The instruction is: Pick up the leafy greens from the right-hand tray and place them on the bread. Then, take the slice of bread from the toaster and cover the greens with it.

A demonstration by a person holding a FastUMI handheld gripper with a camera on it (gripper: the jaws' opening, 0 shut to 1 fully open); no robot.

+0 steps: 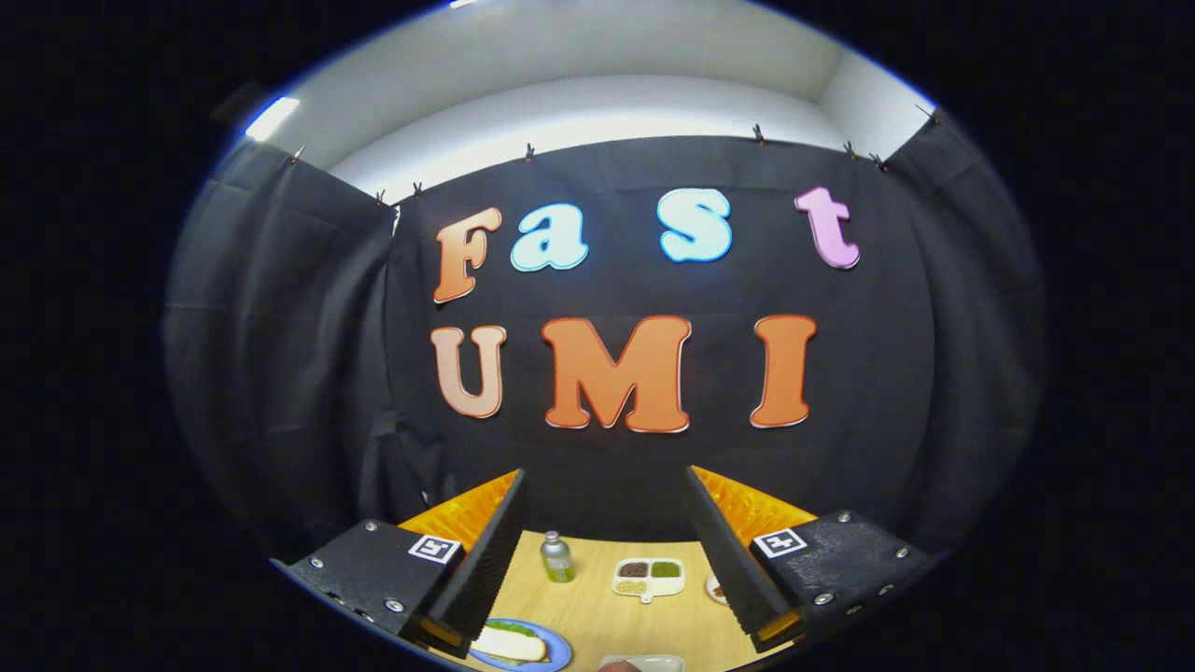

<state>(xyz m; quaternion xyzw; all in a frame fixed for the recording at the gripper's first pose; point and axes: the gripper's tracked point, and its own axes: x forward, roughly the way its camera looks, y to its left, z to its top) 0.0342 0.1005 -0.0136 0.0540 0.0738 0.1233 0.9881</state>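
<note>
Gripper fingers spread, empty, high over table | bread on blue plate, green beneath | descend slowly, re-aim low.

Gripper: two wedge-shaped fingers with finely ribbed inner faces standing apart with nothing between them, each on a matte block fixed with silver screws, carrying a small square black-and-white marker tag on top, ridged orange panels behind the blocks.
</note>
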